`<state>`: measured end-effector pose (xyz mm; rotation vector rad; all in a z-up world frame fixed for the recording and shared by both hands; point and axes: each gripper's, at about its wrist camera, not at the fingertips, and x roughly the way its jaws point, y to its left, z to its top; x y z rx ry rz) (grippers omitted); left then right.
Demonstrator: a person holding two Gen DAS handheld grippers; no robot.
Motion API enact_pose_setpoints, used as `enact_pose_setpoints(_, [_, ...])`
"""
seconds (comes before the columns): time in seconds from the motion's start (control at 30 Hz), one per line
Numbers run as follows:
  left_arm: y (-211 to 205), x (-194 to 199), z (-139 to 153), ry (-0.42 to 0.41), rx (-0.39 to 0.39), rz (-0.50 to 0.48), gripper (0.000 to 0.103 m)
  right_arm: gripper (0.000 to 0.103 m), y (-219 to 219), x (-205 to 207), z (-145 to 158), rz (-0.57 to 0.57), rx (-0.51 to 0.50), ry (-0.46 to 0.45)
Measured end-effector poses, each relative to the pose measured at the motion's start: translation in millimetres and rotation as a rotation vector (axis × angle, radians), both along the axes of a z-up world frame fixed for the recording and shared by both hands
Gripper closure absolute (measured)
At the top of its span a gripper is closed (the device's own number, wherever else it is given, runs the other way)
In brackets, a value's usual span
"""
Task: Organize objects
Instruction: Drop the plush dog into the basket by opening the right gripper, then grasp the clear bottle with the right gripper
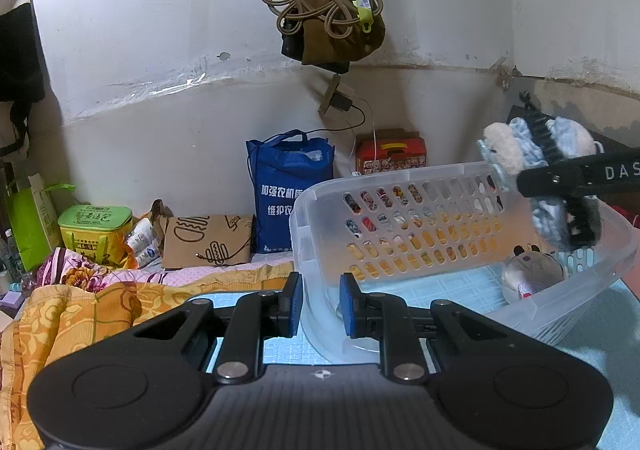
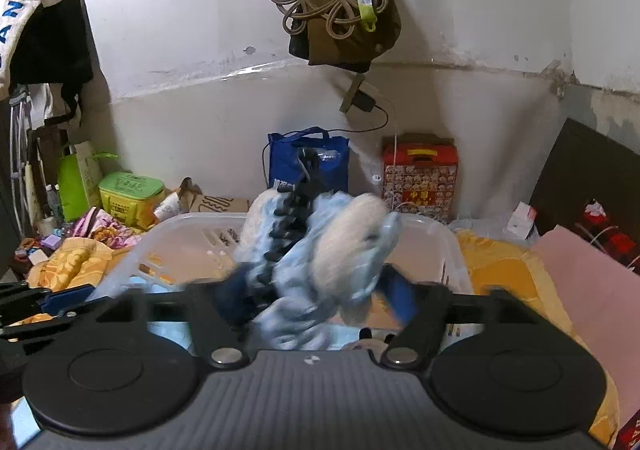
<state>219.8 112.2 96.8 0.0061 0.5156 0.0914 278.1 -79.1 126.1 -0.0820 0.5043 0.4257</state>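
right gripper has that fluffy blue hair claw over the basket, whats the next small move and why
Probably lower it a little and open. The right gripper is shut on the fluffy hair claw, held above the clear basket, where a small plush already lies. The left gripper straddles the near rim, seemingly steadying it.

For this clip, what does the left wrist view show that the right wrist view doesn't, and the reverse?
Only the left wrist view: the left tool gripping the basket's near rim, and a small plush toy lying inside.
Only the right wrist view: a pink sheet at right.
Both: the translucent basket, the right tool shut on a fluffy blue-and-white hair claw above it, and the blue tote bag.
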Motion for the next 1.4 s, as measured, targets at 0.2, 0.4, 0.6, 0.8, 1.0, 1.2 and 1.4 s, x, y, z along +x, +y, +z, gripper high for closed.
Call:
enact_pose_setpoints(0.2, [0.5,1.0,0.2,0.005,-0.006,0.000,0.076,0.000,-16.9,-12.7,6.0,-0.071,0.032,-0.050])
enact_pose_setpoints(0.4, [1.9,2.0,0.9,0.005,-0.012,-0.003,0.076,0.000,-60.1,-68.9,-14.3,-0.064,0.126,-0.055])
enact_pose_setpoints(0.6, [1.1,1.2,0.9,0.001,-0.004,-0.003,0.076,0.000,-97.3,-133.4,-66.1,-0.149,0.193,-0.047])
enact_pose_setpoints(0.8, [-2.9,0.0,0.0,-0.002,0.016,-0.002,0.076,0.000,-101.2,-181.4,-110.6,-0.208,0.226,-0.044])
enact_pose_setpoints(1.0, [-5.1,-0.9,-0.3,-0.006,0.021,0.001,0.076,0.000,-96.5,-225.6,-132.6,-0.276,0.335,-0.084])
enact_pose_setpoints(1.2, [-6.1,-2.3,-0.4,-0.004,0.025,0.003,0.076,0.000,-56.6,-249.7,-134.5,-0.176,0.272,-0.162])
enact_pose_setpoints(1.4, [-6.6,-2.8,-0.4,-0.004,0.025,0.003,0.076,0.000,-28.7,-253.1,-141.8,-0.099,0.204,-0.170])
